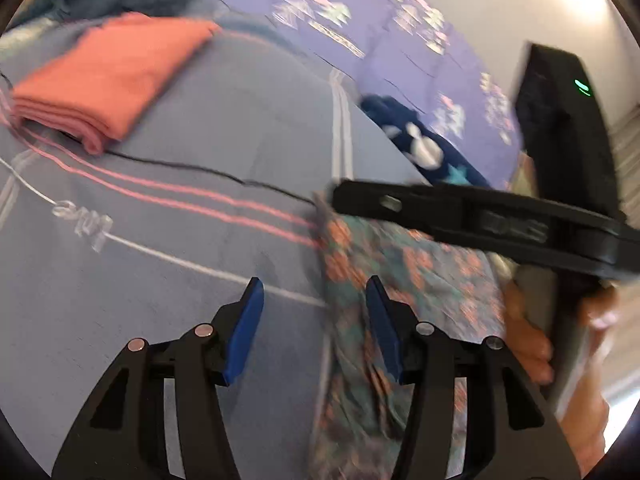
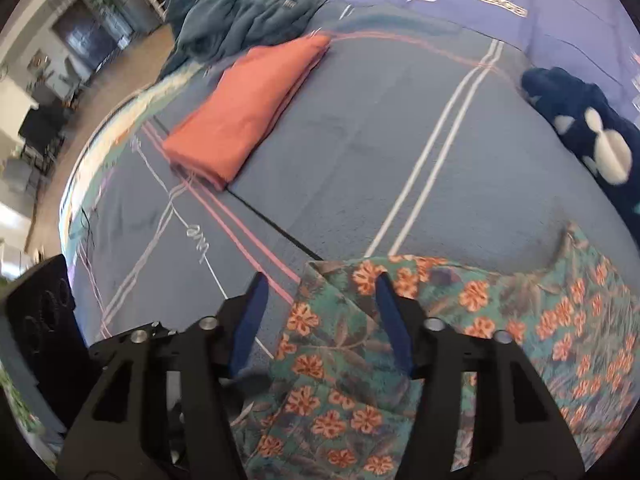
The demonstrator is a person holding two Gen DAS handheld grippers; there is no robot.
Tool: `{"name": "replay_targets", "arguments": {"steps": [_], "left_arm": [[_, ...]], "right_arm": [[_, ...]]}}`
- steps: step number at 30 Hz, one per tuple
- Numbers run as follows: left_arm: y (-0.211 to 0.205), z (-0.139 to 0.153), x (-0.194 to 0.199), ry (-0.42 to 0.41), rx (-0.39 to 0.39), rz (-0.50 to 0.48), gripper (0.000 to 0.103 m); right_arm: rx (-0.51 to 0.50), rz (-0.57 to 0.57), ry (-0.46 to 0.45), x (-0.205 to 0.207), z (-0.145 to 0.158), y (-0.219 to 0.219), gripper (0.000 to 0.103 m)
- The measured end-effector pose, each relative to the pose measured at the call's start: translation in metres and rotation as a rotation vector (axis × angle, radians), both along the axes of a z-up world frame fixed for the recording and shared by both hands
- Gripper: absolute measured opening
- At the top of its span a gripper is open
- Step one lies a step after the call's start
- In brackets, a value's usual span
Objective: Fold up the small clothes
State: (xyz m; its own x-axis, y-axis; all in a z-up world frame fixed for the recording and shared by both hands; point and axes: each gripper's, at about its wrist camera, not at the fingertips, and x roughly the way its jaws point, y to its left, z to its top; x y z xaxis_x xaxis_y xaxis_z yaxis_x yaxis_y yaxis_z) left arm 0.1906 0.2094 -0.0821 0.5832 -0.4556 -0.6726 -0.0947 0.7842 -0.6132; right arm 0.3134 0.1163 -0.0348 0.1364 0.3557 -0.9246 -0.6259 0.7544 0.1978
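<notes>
A small floral garment (image 2: 440, 340), teal with orange flowers, lies spread on the grey-blue bedspread (image 2: 360, 140). My right gripper (image 2: 320, 300) is open, just above the garment's near left corner, holding nothing. In the left wrist view the floral garment (image 1: 400, 280) lies to the right. My left gripper (image 1: 314, 300) is open over its left edge and is empty. The right gripper's black body (image 1: 480, 220) crosses that view above the garment, with a hand (image 1: 532, 344) behind it.
A folded salmon-pink garment (image 2: 248, 108) lies at the far left of the bed. A navy garment with white shapes (image 2: 588, 132) lies at the right. A purple blanket (image 2: 520, 8) and a dark teal blanket (image 2: 240, 12) lie at the back. The bed edge and floor are left.
</notes>
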Motion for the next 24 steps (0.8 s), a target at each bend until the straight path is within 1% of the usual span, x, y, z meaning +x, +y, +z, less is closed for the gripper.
{"name": "replay_targets", "arguments": {"steps": [1, 2, 3, 4, 5, 6, 7, 8, 9, 10, 12, 13, 14, 15, 16, 17, 18, 20, 21, 23, 24], "left_arm": [[-0.002, 0.001, -0.001, -0.001, 0.008, -0.017, 0.053], [-0.005, 0.002, -0.002, -0.005, 0.023, -0.03, 0.053], [-0.008, 0.003, -0.003, -0.011, 0.046, -0.04, 0.053], [-0.012, 0.004, -0.004, -0.016, 0.066, -0.053, 0.053], [-0.016, 0.005, -0.005, -0.02, 0.079, -0.067, 0.053], [-0.02, 0.004, -0.004, -0.019, 0.088, -0.08, 0.053], [-0.023, 0.003, -0.004, -0.016, 0.097, -0.09, 0.053], [-0.025, 0.002, -0.003, -0.014, 0.106, -0.096, 0.053], [-0.028, 0.001, -0.003, -0.014, 0.128, -0.102, 0.052], [-0.029, 0.001, -0.002, -0.016, 0.148, -0.104, 0.048], [-0.033, 0.0, -0.002, -0.021, 0.193, -0.123, 0.034], [-0.035, 0.0, -0.001, -0.014, 0.225, -0.127, 0.024], [-0.037, 0.0, -0.003, -0.013, 0.259, -0.129, 0.02], [-0.04, 0.002, -0.004, -0.016, 0.298, -0.134, 0.019], [-0.043, 0.003, -0.005, -0.019, 0.327, -0.138, 0.018], [-0.047, 0.003, -0.005, -0.026, 0.36, -0.146, 0.018], [-0.049, 0.004, -0.006, -0.031, 0.384, -0.152, 0.018], [-0.05, 0.006, -0.007, -0.033, 0.403, -0.149, 0.018], [-0.047, 0.006, -0.008, -0.031, 0.396, -0.141, 0.018], [-0.042, 0.009, -0.007, -0.03, 0.381, -0.11, 0.018], [-0.037, 0.013, -0.009, -0.043, 0.373, -0.081, 0.018]], "right_arm": [[-0.009, 0.016, 0.001, -0.001, -0.004, 0.005, 0.034], [-0.03, 0.035, -0.003, -0.001, -0.008, 0.009, 0.03], [-0.046, 0.048, -0.01, -0.001, -0.011, 0.012, 0.03], [-0.06, 0.069, -0.01, -0.002, -0.014, 0.014, 0.035], [-0.067, 0.083, -0.005, -0.002, -0.017, 0.016, 0.046], [-0.069, 0.091, -0.007, -0.003, -0.02, 0.016, 0.049], [-0.072, 0.095, -0.016, -0.004, -0.022, 0.017, 0.046], [-0.085, 0.098, -0.039, -0.005, -0.023, 0.018, 0.013], [-0.115, 0.096, -0.086, -0.005, -0.025, 0.021, 0.003], [-0.1, 0.072, -0.088, -0.003, -0.026, 0.02, 0.002], [-0.038, -0.005, -0.087, 0.007, -0.026, 0.015, 0.002], [-0.006, -0.047, -0.061, 0.013, -0.03, 0.012, 0.002], [0.013, -0.067, -0.032, 0.017, -0.036, 0.01, 0.003], [0.044, -0.07, -0.022, 0.018, -0.039, 0.007, 0.004], [0.07, -0.056, -0.033, 0.015, -0.037, 0.004, 0.009], [0.092, -0.043, -0.027, 0.012, -0.034, -0.001, 0.019], [0.124, -0.049, -0.012, 0.006, -0.025, -0.015, 0.027], [0.176, -0.094, -0.076, -0.009, -0.005, -0.049, 0.031], [0.199, -0.137, -0.127, -0.021, 0.01, -0.081, 0.031], [0.219, -0.198, -0.182, -0.047, 0.025, -0.132, 0.031], [0.229, -0.235, -0.21, -0.067, 0.03, -0.168, 0.031]]}}
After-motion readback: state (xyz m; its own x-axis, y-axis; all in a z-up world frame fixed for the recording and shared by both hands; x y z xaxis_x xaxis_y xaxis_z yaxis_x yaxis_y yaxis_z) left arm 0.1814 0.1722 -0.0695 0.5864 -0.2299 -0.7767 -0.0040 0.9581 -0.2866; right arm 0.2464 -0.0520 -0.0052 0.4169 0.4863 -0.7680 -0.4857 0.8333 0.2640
